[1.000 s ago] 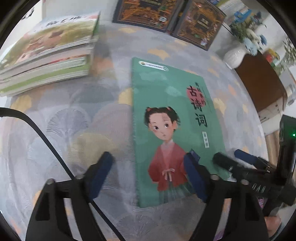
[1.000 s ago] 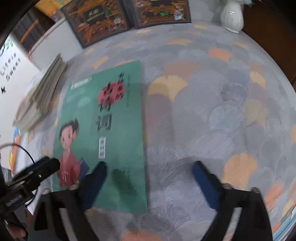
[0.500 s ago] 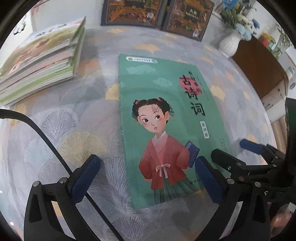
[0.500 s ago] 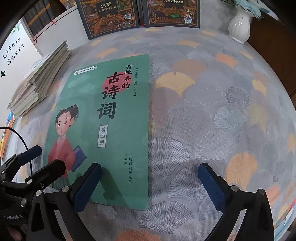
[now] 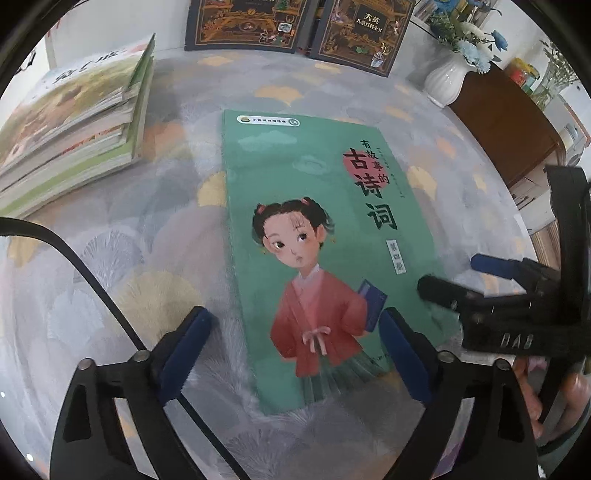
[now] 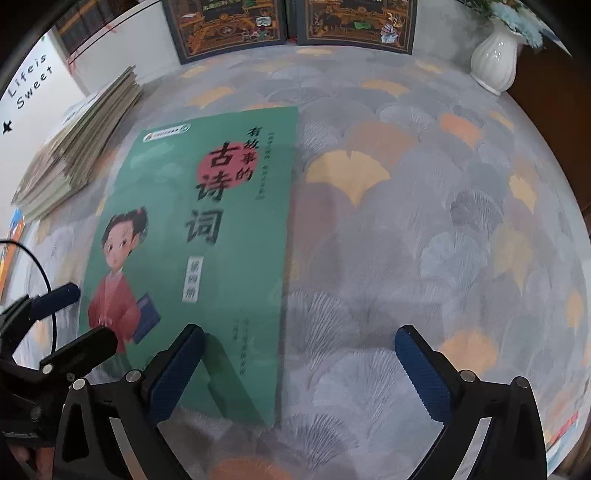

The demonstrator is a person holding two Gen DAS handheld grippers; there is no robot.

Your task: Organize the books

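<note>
A green book (image 5: 314,229) with a girl in a red robe on its cover lies flat on the patterned cloth. My left gripper (image 5: 295,332) hovers over the book's near left corner. Its jaws are closing, the pads stand apart and press on nothing. My right gripper (image 6: 299,343) is open above the book's (image 6: 207,240) near right edge, one finger over the cover and one over bare cloth. Each gripper shows in the other's view: the right gripper (image 5: 454,273) at the book's right, the left gripper (image 6: 86,314) at its left.
A stack of books (image 5: 74,122) lies at the far left. Two dark ornate books (image 5: 251,22) stand against the back wall. A white vase (image 5: 445,83) with flowers sits at the far right beside a brown cabinet (image 5: 506,122). A black cable (image 5: 74,258) crosses the left side.
The left jaws spread wider, then came in a little. The green book has stayed in place on the cloth. The right gripper has stayed open.
</note>
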